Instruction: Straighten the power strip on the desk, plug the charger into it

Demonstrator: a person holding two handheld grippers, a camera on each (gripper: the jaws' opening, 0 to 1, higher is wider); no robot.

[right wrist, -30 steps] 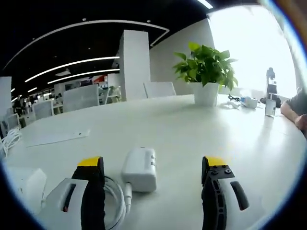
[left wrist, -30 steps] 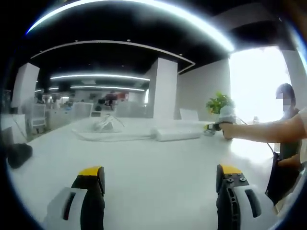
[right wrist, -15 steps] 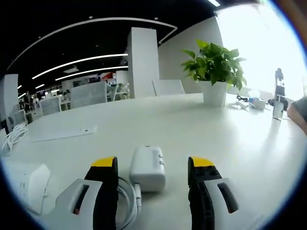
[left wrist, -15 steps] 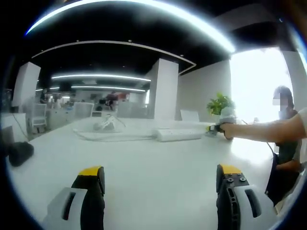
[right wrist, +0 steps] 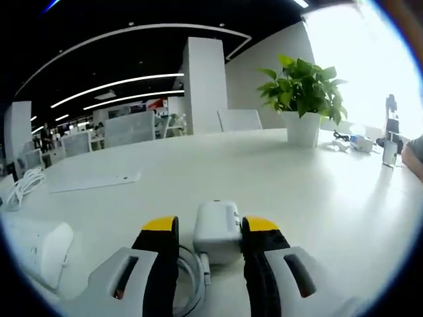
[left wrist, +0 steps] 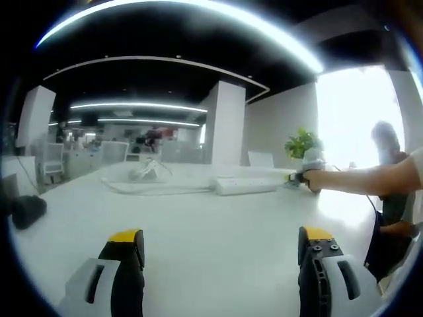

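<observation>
The white charger (right wrist: 218, 228) lies on the white desk (right wrist: 277, 185) between the yellow-tipped jaws of my right gripper (right wrist: 210, 228), which have closed in on its two sides. Its white cable (right wrist: 193, 285) coils below it, by the left jaw. An end of the white power strip (right wrist: 36, 247) shows at the lower left. In the left gripper view the power strip (left wrist: 246, 186) lies far across the desk, with the right gripper (left wrist: 299, 175) in a person's hand at its right end. My left gripper (left wrist: 221, 244) hovers open over bare desk, holding nothing.
A potted plant (right wrist: 301, 92) stands at the back right, with small devices (right wrist: 360, 142) beyond it. A sheet of paper (right wrist: 92, 181) and a white cable bundle (right wrist: 23, 185) lie to the left. A black object (left wrist: 26, 211) sits at the left edge. A person (left wrist: 396, 198) is at the right.
The right gripper's jaws have narrowed from wide open onto the charger, and its camera has moved closer. The left gripper has stayed open and still.
</observation>
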